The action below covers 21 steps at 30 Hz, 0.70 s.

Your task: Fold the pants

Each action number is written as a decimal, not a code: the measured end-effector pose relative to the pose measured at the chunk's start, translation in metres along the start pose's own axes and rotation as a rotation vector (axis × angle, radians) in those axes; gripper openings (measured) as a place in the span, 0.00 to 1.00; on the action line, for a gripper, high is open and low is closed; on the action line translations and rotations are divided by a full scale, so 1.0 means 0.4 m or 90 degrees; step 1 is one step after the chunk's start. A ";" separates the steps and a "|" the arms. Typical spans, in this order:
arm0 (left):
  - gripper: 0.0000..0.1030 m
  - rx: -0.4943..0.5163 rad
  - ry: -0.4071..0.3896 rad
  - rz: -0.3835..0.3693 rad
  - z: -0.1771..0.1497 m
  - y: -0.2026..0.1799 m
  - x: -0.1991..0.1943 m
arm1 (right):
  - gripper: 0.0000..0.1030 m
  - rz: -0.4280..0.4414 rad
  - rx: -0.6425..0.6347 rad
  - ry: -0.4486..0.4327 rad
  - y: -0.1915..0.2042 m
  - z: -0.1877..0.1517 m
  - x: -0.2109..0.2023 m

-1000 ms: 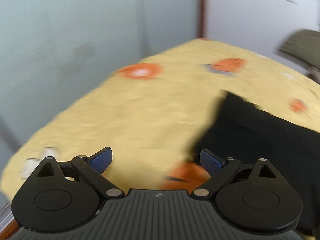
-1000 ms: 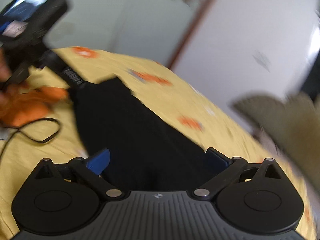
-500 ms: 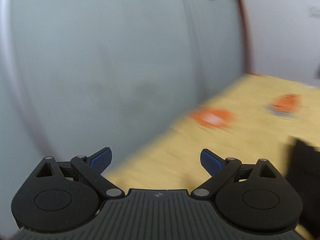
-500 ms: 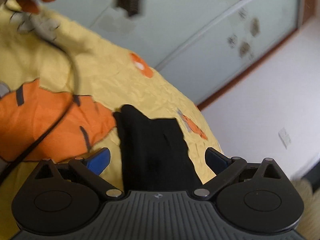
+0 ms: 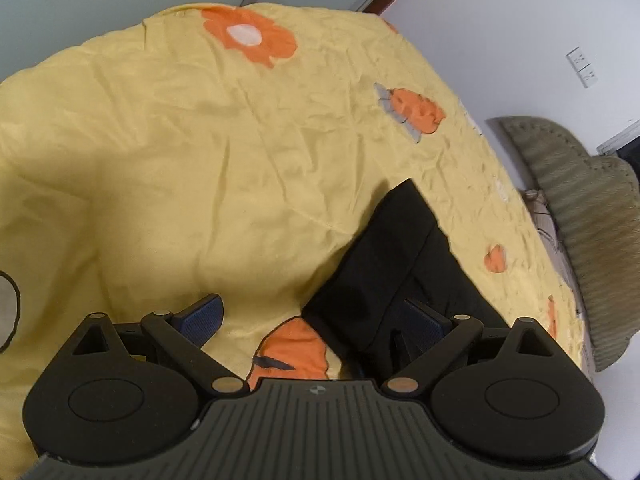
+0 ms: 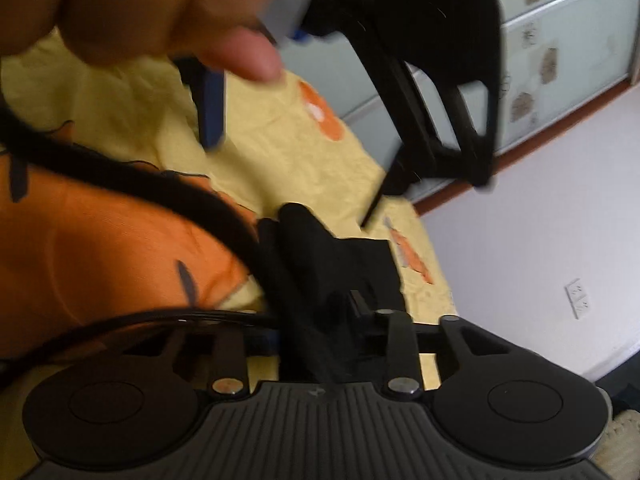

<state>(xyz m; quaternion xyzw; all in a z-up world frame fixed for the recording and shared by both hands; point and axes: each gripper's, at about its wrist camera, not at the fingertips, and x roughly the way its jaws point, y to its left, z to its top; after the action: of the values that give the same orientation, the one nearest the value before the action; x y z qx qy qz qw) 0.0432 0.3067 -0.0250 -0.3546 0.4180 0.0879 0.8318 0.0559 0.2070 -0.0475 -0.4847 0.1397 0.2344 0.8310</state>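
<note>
The black pants lie in a long strip on the yellow bedspread. The right gripper has just been closing, and its fingers now pinch the near end of the cloth. The left gripper hangs over the bedspread, fingers spread wide, its right finger over the pants' edge.

pants: matt black cloth | bedsheet: crinkled yellow cloth, orange prints | left gripper: matt black plastic, ribbed blue pads
</note>
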 end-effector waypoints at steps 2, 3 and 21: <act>0.94 -0.002 -0.002 0.000 0.000 0.004 0.006 | 0.18 0.008 0.021 -0.006 -0.011 -0.009 -0.002; 0.94 -0.005 0.000 -0.006 0.005 0.009 0.009 | 0.16 0.015 0.041 -0.011 -0.025 -0.013 -0.005; 0.98 -0.073 0.043 -0.172 0.041 -0.009 0.078 | 0.29 0.032 0.028 -0.016 -0.042 -0.029 -0.012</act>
<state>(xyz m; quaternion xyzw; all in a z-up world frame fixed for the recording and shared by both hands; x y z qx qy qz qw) 0.0751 0.3104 -0.0401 -0.4573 0.3882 -0.0131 0.8000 0.0605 0.1886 -0.0387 -0.4599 0.1464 0.2578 0.8370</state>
